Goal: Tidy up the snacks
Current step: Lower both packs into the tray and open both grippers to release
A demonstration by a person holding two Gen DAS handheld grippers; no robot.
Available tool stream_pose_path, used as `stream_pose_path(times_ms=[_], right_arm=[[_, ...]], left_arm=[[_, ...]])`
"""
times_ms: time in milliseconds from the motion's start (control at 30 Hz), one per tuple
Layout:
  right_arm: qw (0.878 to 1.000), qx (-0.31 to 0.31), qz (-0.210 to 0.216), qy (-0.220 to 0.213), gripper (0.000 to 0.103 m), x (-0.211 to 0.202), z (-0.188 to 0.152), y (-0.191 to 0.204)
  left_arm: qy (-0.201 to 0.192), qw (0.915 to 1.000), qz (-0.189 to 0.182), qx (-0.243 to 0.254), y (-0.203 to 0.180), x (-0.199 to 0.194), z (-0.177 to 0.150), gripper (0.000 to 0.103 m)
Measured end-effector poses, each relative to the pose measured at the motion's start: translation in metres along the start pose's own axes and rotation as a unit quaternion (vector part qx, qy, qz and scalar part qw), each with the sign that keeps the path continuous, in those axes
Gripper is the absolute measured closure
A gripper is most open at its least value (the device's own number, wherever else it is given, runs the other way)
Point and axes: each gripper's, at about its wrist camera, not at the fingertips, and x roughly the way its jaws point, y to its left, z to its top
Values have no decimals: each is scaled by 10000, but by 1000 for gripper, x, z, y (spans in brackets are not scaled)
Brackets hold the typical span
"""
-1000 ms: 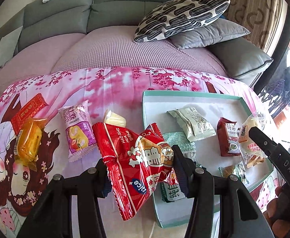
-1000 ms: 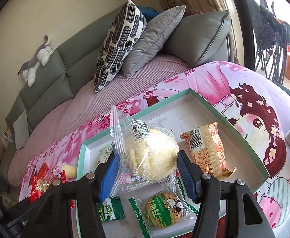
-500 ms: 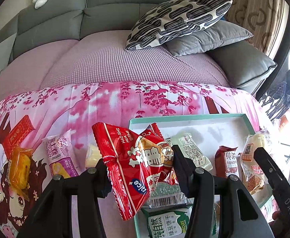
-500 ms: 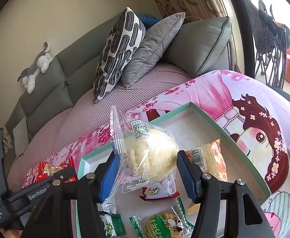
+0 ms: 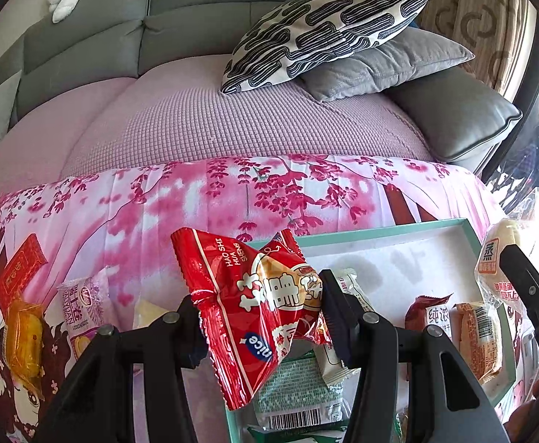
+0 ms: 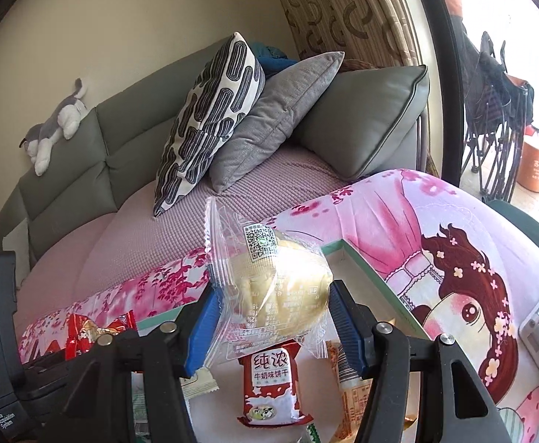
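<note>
Left gripper (image 5: 262, 323) clamped on red packet (image 5: 247, 306) reading "HAO SHI HUA SHENG", "nice", above teal tray (image 5: 380, 229) edge. Only in right view: right gripper (image 6: 271, 326) squeezing clear-wrapped bun (image 6: 276, 284), QR code up, over the tray (image 6: 376, 280). Pink floral cloth (image 5: 195, 199), grey sofa (image 5: 195, 22) behind.

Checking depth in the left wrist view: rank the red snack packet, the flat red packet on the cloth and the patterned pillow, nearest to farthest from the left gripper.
1. Red snack packet, in the left gripper.
2. Flat red packet, far left on the cloth.
3. Patterned pillow, on the sofa behind.
</note>
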Motion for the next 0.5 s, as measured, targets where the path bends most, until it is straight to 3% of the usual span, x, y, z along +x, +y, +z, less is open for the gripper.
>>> stream_pose_path(times_ms=[233, 500], right_arm=[[9995, -51, -225, 198, 41, 25, -1, -8], [9997, -118, -88, 191, 41, 37, -3, -7]], left_arm=[[75, 10000, 31, 34, -5, 15, -1, 49], [126, 9997, 168, 107, -11, 22, -5, 49]])
